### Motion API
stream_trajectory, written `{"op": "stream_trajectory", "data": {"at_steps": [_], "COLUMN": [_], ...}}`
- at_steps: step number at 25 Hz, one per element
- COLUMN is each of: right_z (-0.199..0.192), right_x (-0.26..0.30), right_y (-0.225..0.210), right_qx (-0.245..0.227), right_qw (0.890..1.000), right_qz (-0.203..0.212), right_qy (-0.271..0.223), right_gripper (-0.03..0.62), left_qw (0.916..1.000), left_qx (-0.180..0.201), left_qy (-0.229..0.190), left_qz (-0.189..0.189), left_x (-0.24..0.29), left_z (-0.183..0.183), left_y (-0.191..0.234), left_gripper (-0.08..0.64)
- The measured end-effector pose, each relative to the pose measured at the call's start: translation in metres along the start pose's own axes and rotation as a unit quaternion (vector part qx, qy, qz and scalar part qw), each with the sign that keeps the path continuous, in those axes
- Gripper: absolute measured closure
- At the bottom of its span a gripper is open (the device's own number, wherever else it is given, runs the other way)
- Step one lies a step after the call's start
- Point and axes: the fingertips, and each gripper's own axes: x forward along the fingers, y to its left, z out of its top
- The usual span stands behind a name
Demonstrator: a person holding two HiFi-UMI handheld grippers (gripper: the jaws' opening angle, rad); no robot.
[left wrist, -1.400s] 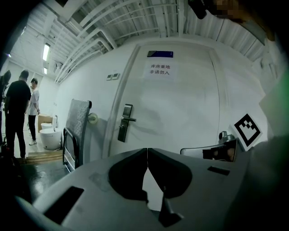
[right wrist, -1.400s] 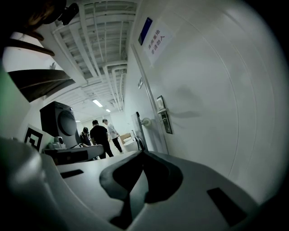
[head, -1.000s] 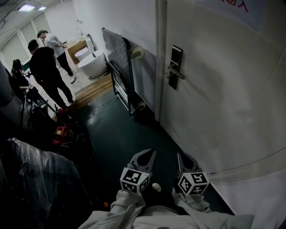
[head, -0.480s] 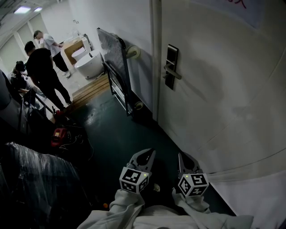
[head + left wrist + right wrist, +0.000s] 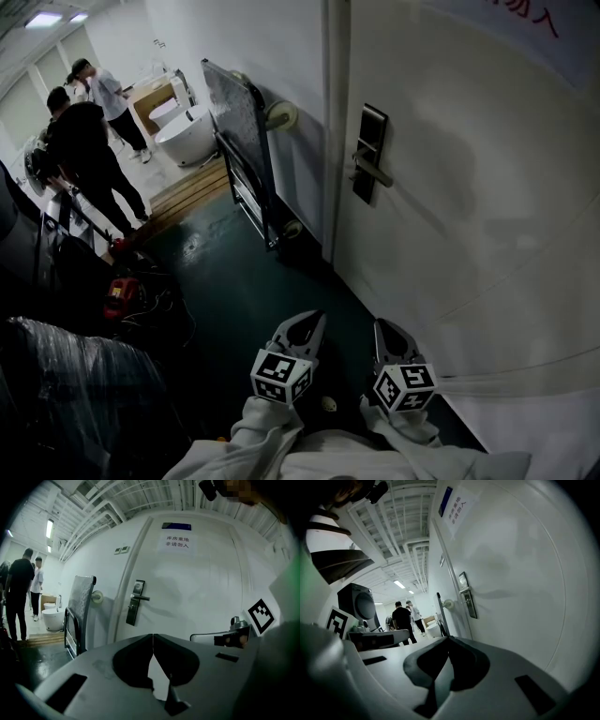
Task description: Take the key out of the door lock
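The white door [image 5: 469, 216] fills the right of the head view. Its dark lock plate [image 5: 367, 155] with a lever handle [image 5: 373, 170] is up ahead, far from both grippers. The lock plate [image 5: 136, 602] also shows in the left gripper view, and the lock plate [image 5: 468, 601] in the right gripper view. I cannot make out a key at this distance. My left gripper [image 5: 300, 330] and right gripper [image 5: 392, 339] are low, side by side near my body. Both are shut with nothing between their jaws; the left gripper [image 5: 153, 634] and right gripper [image 5: 448, 638] point toward the door.
A folded metal cart [image 5: 239, 141] leans on the wall left of the door. Two people [image 5: 84, 150] stand by a white bathtub [image 5: 187, 131] and wooden planks [image 5: 192, 187]. A plastic-wrapped bulk [image 5: 75, 375] and a red tool [image 5: 119, 295] lie at left. A paper notice [image 5: 177, 542] hangs on the door.
The head view has shifted slightly, so the lock sits a little further right and lower in it. Both grippers stay shut in the same place. The people have moved a little.
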Motion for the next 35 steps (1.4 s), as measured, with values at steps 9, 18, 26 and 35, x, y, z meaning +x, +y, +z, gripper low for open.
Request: {"op": "stream_trajectory", "data": {"at_steps": [9,18,26,35], "right_z": [0.034,0.068,0.088,0.097], "right_x": [0.068,0.124,0.169,0.205], "right_y": [-0.021,-0.030,-0.043,-0.055], "right_qx": [0.001,-0.001,0.007,0.019], "right_qw": [1.000,0.999,0.998,0.995], "right_qz": [-0.017,-0.034,-0.058,-0.092], "right_qy": [-0.005,-0.011,-0.024,-0.030], "right_gripper": [0.540,0.540,0.541,0.540], "left_qw": [0.9997,0.9991,0.9976,0.9940], "left_qx": [0.002,-0.002,0.007,0.006], "left_qy": [-0.001,-0.007,-0.009,0.003], "left_qz": [-0.024,-0.042,-0.068,-0.109], "left_x": [0.066,0.113,0.157,0.197], "left_z": [0.030,0.062,0.081,0.089], "left_y": [0.045,0.090,0.124,0.147], "left_gripper": [0.545,0.546,0.546,0.546]}}
